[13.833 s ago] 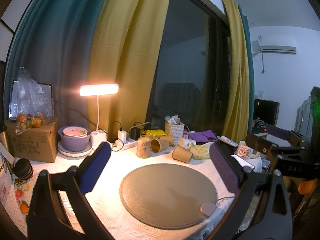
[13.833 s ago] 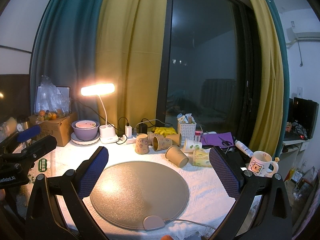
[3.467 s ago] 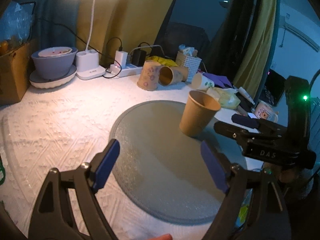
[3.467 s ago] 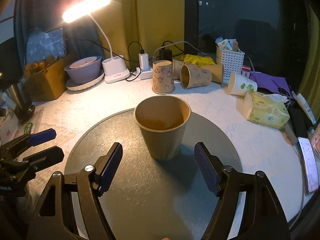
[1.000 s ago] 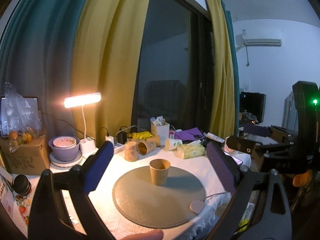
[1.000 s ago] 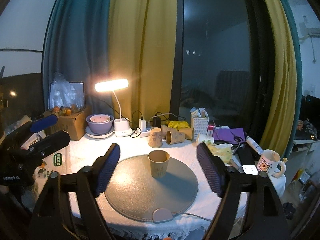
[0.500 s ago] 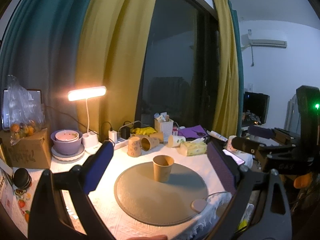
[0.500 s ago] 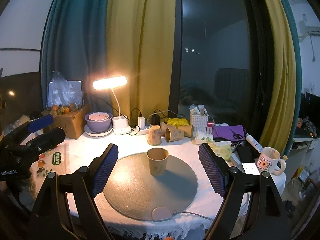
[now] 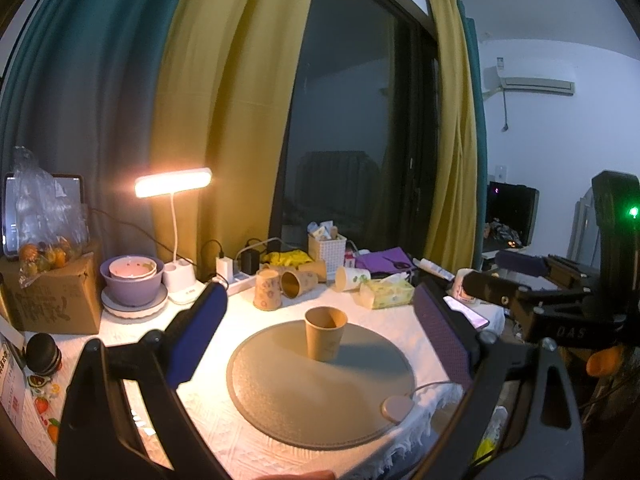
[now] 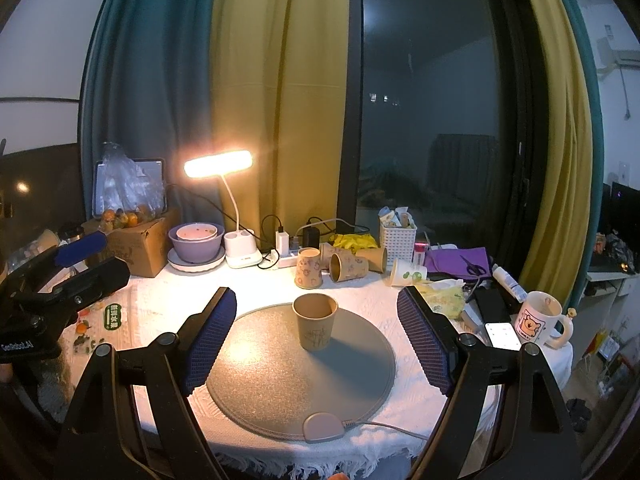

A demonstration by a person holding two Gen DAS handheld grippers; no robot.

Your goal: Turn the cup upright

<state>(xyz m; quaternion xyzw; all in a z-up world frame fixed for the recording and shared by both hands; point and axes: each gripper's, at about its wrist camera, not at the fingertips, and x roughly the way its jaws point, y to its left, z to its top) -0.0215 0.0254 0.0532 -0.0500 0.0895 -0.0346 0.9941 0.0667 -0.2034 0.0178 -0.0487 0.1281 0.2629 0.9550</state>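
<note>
Since half a second ago both of your tongs have eased a little closer to the desk, so the plain brown paper cup (image 9: pixel 325 333) looms slightly larger; since the start it has gone from lying on its side among the clutter at the far edge to standing upright, mouth up, on the round grey mat (image 9: pixel 320 384). The cup stands on the far half of that mat, and the mat lies at the near middle of the white-clothed desk (image 9: pixel 120 320).

Your left tongs (image 9: pixel 316 344) are spread wide, blue pads apart, holding nothing, well short of the cup. Your right tongs (image 10: pixel 316 340) are likewise spread and empty, with the cup (image 10: pixel 315 321) seen between their pads but beyond them.

Along the far edge stand a lit white desk lamp (image 10: pixel 224 184), a purple bowl on a white plate (image 10: pixel 195 245) and a patterned paper cup standing mouth down (image 10: pixel 308 267), with more patterned cups (image 10: pixel 348 267) lying on their sides just beside it. A white cartoon mug (image 10: pixel 538 318) sits at the right edge.
</note>
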